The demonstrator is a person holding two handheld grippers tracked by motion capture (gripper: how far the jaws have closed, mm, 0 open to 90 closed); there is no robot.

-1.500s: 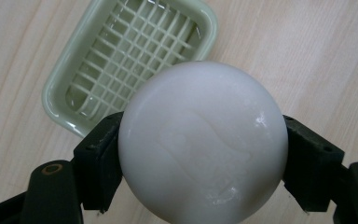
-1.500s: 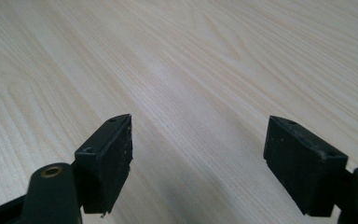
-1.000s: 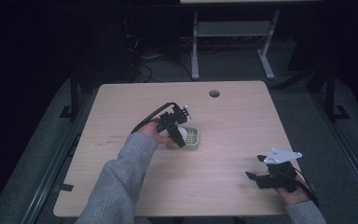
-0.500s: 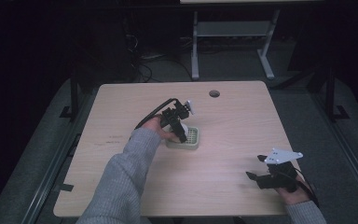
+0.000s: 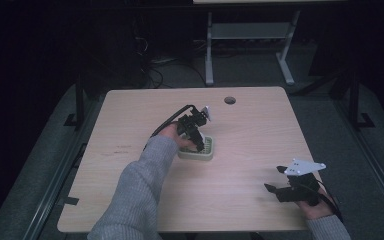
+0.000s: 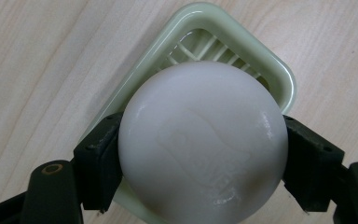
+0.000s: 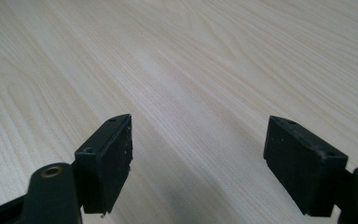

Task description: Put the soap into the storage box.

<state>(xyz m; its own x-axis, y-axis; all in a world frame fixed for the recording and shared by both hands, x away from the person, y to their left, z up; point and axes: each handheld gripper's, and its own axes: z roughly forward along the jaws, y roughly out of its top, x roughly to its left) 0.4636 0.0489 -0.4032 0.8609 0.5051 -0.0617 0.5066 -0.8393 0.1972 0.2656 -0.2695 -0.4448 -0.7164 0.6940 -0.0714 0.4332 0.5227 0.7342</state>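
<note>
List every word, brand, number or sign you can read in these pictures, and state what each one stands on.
None can be read.
The white soap bar, held in the left claw over the pale green soap dish, carries an embossed mark, too faint and blurred to read.
The wooden table and the right claw bear no text.

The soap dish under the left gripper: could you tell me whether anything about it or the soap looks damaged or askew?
Nothing stands out. The left gripper holds the white soap bar over the pale green soap dish, whose rim and slats look intact. The dish lies flat on the table.
</note>
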